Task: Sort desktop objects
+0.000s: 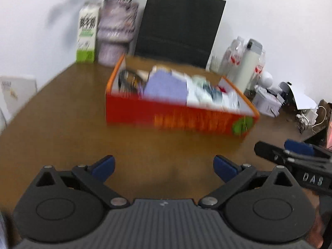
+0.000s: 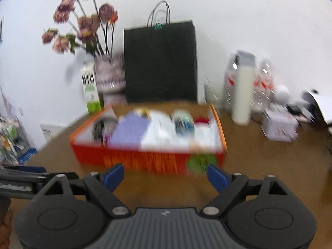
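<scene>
My L gripper (image 1: 164,167) and R gripper (image 2: 166,176) both gape wide, nothing between pads, over bare table (image 1: 62,124); filled orange box (image 1: 166,114) sits ahead.

wrist views angled down, sharing orange box (image 1: 178,112)

Brown table (image 2: 259,166) w/ orange box (image 2: 132,159) mid, black bag (image 2: 159,62), vase (image 2: 110,72), carton (image 2: 90,89) at back

"DAS", seemingly, on right tool (image 1: 269,151)
</scene>
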Tool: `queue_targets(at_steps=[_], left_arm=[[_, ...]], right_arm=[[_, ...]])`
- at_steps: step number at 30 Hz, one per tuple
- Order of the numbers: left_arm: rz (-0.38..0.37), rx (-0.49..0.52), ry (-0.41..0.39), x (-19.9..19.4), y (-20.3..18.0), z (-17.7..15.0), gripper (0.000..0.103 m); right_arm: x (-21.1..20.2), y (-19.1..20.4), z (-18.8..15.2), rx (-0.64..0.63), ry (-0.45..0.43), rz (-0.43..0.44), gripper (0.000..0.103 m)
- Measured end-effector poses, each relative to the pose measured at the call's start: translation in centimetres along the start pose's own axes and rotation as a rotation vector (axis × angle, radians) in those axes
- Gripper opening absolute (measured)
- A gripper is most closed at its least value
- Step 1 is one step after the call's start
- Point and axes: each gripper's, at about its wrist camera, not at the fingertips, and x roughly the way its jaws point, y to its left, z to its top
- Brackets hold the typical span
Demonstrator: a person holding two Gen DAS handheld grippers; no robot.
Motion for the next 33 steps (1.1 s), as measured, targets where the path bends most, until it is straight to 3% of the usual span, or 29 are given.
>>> queue_targets(at_steps=[2,4,11,13,18,24,33], left_arm=[[-0.021,-0.039,0.006,-1.2,0.0,-2.6,0.103],[-0.033,-0.005,-0.008,-2.9,-0.1,-4.8,0.103],[0.066,0.054,-0.034,-6.7,-0.1,-10.7,0.103],[0.116,0.077,-0.042,-6.9,-0.2,-11.2,0.103],[0.125,0.121,-0.087,-6.0,-1.0,-9.7,0.103],[0.133,0.167,-0.045,-2.1,-2.0,-7.9,0.103],[0.232,0.197,-0.057,-1.0,-0.6,-7.0,0.103]], right_arm=[[-1.8,0.1,-3.1,0.004,0.010,-0.005,0.087],[-3.6,0.3,-5.9,0.004,0.012,-0.013,0.087],[-8.5,1.9,-13.2,0.035,0.054,-0.049,0.087],[-9.4,2.5,-13.6,0.022,0.035,-0.055,0.087],[-9.2,2.7,-12.7,-0.026,0.024,-0.065,0.092],[-6.1,1.3,-10.7,0.019,0.079,-0.057,0.092],[-1.5,2.2,-9.4,-0.041,0.138,-0.069,0.093]])
